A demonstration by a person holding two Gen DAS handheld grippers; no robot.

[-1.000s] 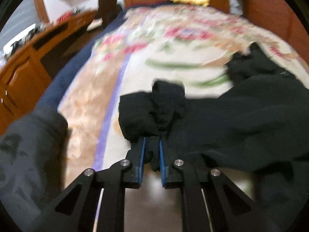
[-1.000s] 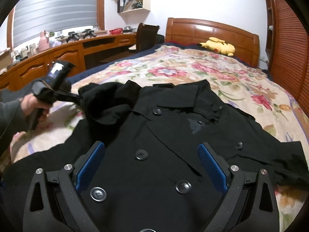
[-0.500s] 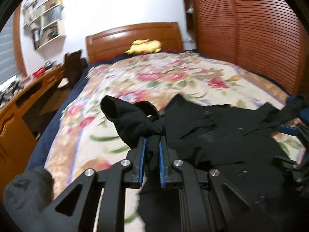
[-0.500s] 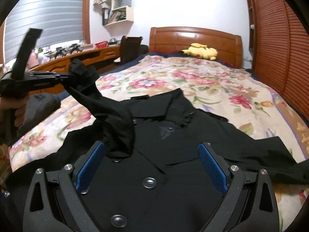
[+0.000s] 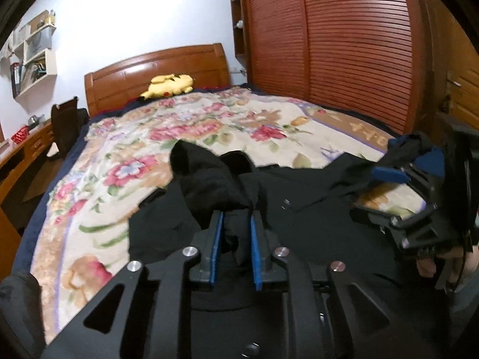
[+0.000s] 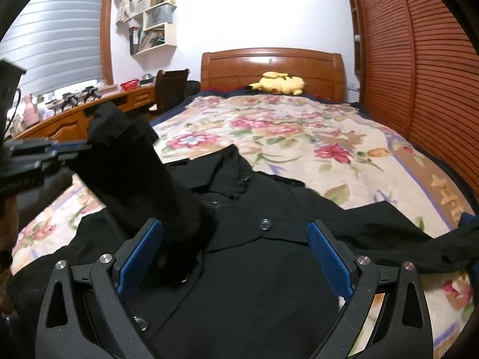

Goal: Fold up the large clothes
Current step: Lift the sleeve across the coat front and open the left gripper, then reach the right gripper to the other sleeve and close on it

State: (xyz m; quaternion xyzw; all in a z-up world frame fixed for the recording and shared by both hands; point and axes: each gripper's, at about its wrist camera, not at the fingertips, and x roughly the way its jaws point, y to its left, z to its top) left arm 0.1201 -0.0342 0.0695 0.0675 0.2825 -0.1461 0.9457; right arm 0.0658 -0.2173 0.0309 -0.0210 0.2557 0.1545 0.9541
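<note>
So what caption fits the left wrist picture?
Left gripper, jaws opening, carries a black coat sleeve over the floral bed.

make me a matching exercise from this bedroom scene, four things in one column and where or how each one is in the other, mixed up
Things:
1. yellow plush toy
2. black coat
3. coat sleeve
4. right hand-held gripper

Places or states:
A. lifted off the bed, between the blue pads of the left hand-held gripper, whose jaws are opening
B. spread flat on the floral bedspread
C. jaws wide open above the coat's front
D. lying against the wooden headboard

Pairs: 1-D, 2-B, 3-A, 4-C
</note>
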